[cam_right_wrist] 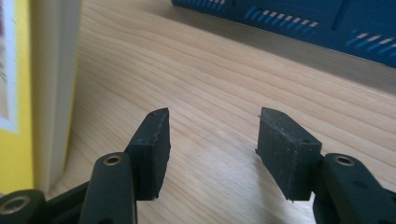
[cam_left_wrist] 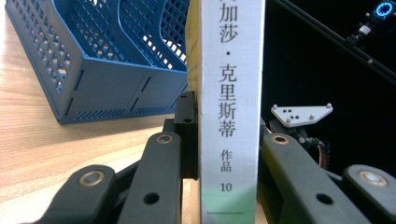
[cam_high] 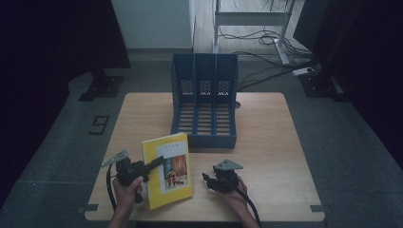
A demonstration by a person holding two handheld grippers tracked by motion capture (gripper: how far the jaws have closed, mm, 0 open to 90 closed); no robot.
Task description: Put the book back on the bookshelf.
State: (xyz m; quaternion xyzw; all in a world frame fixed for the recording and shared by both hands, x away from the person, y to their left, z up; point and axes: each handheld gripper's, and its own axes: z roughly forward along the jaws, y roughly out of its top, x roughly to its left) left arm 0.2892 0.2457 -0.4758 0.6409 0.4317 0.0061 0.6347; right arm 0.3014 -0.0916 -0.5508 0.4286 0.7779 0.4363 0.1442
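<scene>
Left gripper [cam_high: 159, 163] clamped on a yellow book [cam_high: 167, 170] as the right gripper [cam_high: 206, 180] stood empty beside it.

Seen from the high view, the book stood propped on the wooden table [cam_high: 266, 142], in front of the blue file rack [cam_high: 205, 100] and apart from it, the left jaws pinching its spine edge; by that showing, the pick-up was done, while the carry to one of the rack's three bare slots looked to remain. To the right, the second tool's jaws gaped over bare wood with nothing between them. Only the left gripper view revealed the white spine [cam_left_wrist: 229, 107] with its printed characters squeezed between the pads, the rack [cam_left_wrist: 93, 60] behind it at left. Only the right gripper view showed the page edges [cam_right_wrist: 53, 88] at far left, clear of the parted pads [cam_right_wrist: 154, 149].
</scene>
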